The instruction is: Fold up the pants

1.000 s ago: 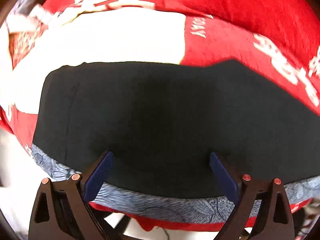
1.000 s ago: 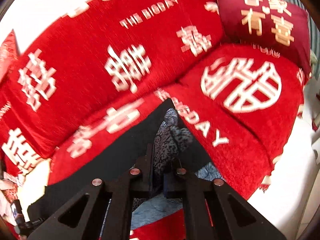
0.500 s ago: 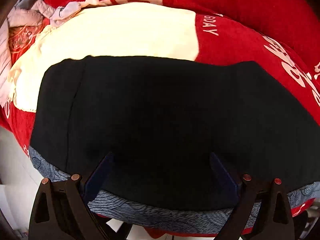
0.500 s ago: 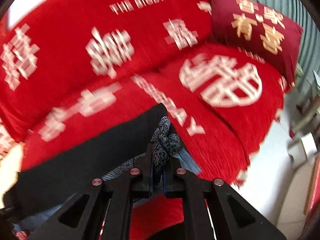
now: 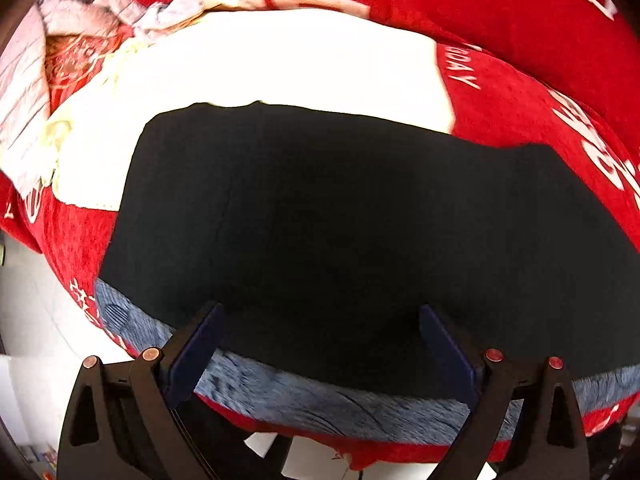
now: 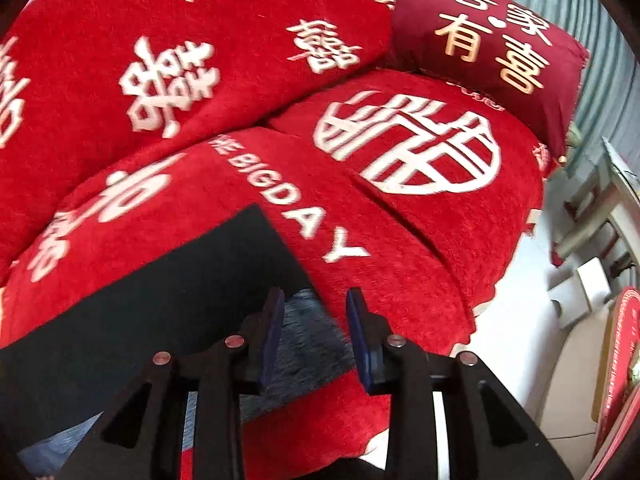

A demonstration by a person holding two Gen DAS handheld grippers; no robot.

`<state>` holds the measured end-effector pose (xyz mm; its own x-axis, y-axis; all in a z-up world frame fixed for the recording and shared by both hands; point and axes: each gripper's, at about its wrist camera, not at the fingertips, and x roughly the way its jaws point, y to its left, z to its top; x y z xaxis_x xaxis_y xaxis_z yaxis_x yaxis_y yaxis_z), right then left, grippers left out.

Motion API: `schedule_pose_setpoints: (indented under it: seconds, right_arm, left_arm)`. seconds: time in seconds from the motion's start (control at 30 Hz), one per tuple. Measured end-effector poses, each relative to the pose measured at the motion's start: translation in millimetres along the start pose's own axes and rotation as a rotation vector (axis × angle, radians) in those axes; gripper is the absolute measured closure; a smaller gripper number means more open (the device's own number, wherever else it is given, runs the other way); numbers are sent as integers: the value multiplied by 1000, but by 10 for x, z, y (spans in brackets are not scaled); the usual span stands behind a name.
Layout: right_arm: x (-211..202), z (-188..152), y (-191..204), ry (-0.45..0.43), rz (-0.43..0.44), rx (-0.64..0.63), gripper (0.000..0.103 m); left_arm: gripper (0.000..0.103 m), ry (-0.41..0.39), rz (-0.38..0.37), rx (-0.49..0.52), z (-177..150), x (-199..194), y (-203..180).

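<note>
Black pants (image 5: 340, 220) lie flat on the red sofa cover, with a blue-grey patterned layer (image 5: 320, 396) showing along their near edge. Over that near edge my left gripper (image 5: 320, 312) stands wide open, nothing pinched between its blue pads. In the right wrist view the pants (image 6: 160, 300) end in a corner at the right. My right gripper (image 6: 315, 300) hangs over that corner and its jaws are opening. The patterned fabric (image 6: 308, 340) lies below and between the pads, which do not press on it.
A white cloth (image 5: 260, 68) lies beyond the pants, with a pile of crumpled clothes (image 5: 80, 28) at the far left. A dark red cushion (image 6: 492, 40) leans at the sofa's right end. White floor (image 6: 520, 340) and pale furniture (image 6: 600, 200) lie right of the sofa.
My right gripper came down with the bunched patterned fabric and let it go; the fabric now lies flat. My left gripper drifted a little over the pants and stays open.
</note>
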<state>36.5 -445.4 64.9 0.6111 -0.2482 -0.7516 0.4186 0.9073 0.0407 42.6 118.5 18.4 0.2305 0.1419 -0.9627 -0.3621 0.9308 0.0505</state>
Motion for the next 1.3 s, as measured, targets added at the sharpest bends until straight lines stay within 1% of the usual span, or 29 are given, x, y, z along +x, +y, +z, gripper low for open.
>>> schedule_pose_setpoints:
  seconds: [0.07, 0.13, 0.17, 0.2, 0.23, 0.27, 0.3, 0.33, 0.37, 0.4, 0.43, 0.47, 0.5, 0.53, 0.57, 0.6, 0.67, 0.73, 0.77, 0.83, 0.87, 0.93, 1.0, 1.07, 1.13, 1.17, 1.2, 1.23, 1.3]
  right_arm:
    - [-98, -48, 324, -10, 66, -100, 66]
    - [-157, -169, 844, 5, 157, -250, 55]
    - [-175, -266, 1165, 19, 202, -334, 41]
    - [-188, -342, 1374, 26, 228, -388, 35]
    - [-208, -445, 1655, 36, 269, -461, 34]
    - [-218, -519, 1840, 44, 299, -512, 34]
    - [-223, -615, 2065, 49, 326, -580, 33]
    - [-200, -708, 2258, 44, 320, -648, 33]
    - [-142, -777, 2387, 44, 293, -700, 32]
    - [-81, -805, 2437, 48, 268, -722, 32]
    - [23, -816, 2454, 58, 234, -741, 32]
    - [134, -770, 2388, 68, 217, -734, 30]
    - [202, -676, 2262, 76, 243, -695, 20]
    - [249, -583, 2143, 76, 234, -661, 20]
    - [329, -467, 1983, 75, 176, -625, 20]
    - [438, -331, 1776, 82, 123, -581, 18]
    - [644, -49, 1264, 123, 104, -432, 12]
    - [763, 111, 892, 131, 19, -349, 9]
    - [775, 175, 730, 129, -17, -313, 9]
    - [715, 247, 488, 133, -91, -248, 9]
    - [638, 235, 438, 130, -90, -226, 9]
    - [402, 144, 521, 110, -17, -215, 9]
    - [160, -101, 814, 98, 71, -263, 9]
    - [-23, -480, 1259, 115, 162, -372, 9]
    - [-101, -780, 1616, 140, 232, -452, 9]
    - [-123, -971, 1811, 158, 265, -497, 9]
    - [-113, -1077, 1911, 168, 270, -524, 9]
    - [-79, -1171, 1995, 178, 258, -552, 9]
    - [-18, -1252, 2016, 165, 234, -569, 7]
  left_arm:
    - [6, -13, -28, 33, -66, -66, -182]
    - [6, -23, -64, 80, -100, -116, -412]
    - [6, -34, -79, 124, -121, -154, -567]
    - [6, -51, -75, 170, -145, -189, -710]
    - [6, -66, -63, 208, -152, -201, -840]
    - [6, -76, -46, 252, -170, -185, -955]
    - [5, -76, -26, 271, -165, -149, -1014]
    - [5, -70, 11, 281, -152, -88, -1018]
    - [5, -62, 33, 276, -106, -12, -981]
    - [3, -54, 0, 248, -46, 19, -879]
    - [3, -41, -2, 210, 7, 41, -751]
    - [3, -38, 12, 186, 50, 59, -656]
    - [3, -42, 21, 165, 92, 66, -526]
    - [3, -46, 33, 150, 118, 69, -414]
    - [3, -46, 70, 133, 149, 93, -293]
    - [3, -43, 83, 117, 179, 122, -167]
    - [0, -25, 41, 76, 217, 164, 53]
    - [0, -17, 24, 43, 245, 185, 196]
    - [0, -15, 12, 32, 236, 172, 230]
    - [0, -26, 44, 27, 197, 114, 221]
    - [0, -34, 58, 38, 129, 50, 189]
    - [0, -40, 19, 70, -27, -88, -12]
    - [0, -59, -22, 152, -132, -172, -395]
    - [0, -101, -13, 264, -268, -249, -769]
    - [0, -125, 13, 351, -355, -236, -982]
    - [0, -131, 32, 367, -370, -195, -1014]
    - [0, -134, 31, 360, -363, -172, -970]
    - [0, -129, 25, 341, -328, -150, -885]
    - [0, -117, 64, 273, -234, -92, -626]
